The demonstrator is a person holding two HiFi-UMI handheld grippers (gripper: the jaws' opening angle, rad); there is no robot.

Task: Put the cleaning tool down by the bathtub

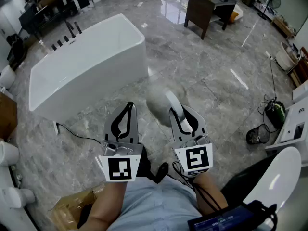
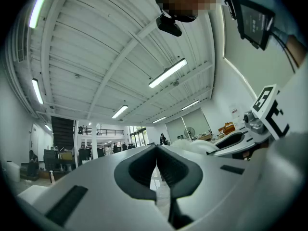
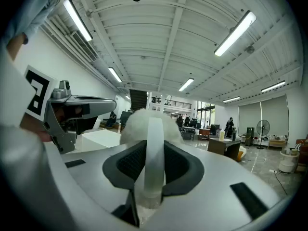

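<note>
Firmly, the right gripper [image 1: 181, 114] was closed on the cleaning tool [image 1: 161, 100] at its white handle [image 1: 173, 102]. The fluffy head [image 1: 154, 104] was carried in the air above the marble floor [image 1: 202, 76], near the bathtub [image 1: 86, 69] but apart from it. The left gripper [image 1: 129, 106] was closed with nothing between its jaws and was held alongside, taking no part in the hold.

The step in hand was judged to be the carry toward the tub, with the set-down not yet made. For a clean result, the tool should be lowered until head and handle are borne by the floor just beside the tub wall. Only then should the jaws be parted, since a release from height would likely let the light head roll or bounce. The black cable [image 1: 77, 134] lying on the floor off the tub's near corner should be avoided as a resting place.

The floor, the tub's full outline, the cable and the wire basket [image 1: 258, 134] at the right were shown by the head view alone, so a drop spot could be chosen only there. The handle [image 3: 154, 143] pinched between the pads [image 3: 127, 162] was shown clearly only in the right gripper view, with the fluffy head [image 3: 139, 124] beyond. In the left gripper view, aimed mostly at the ceiling, the pads [image 2: 137, 167] were seen met together, and little of the floor was shown.
</note>
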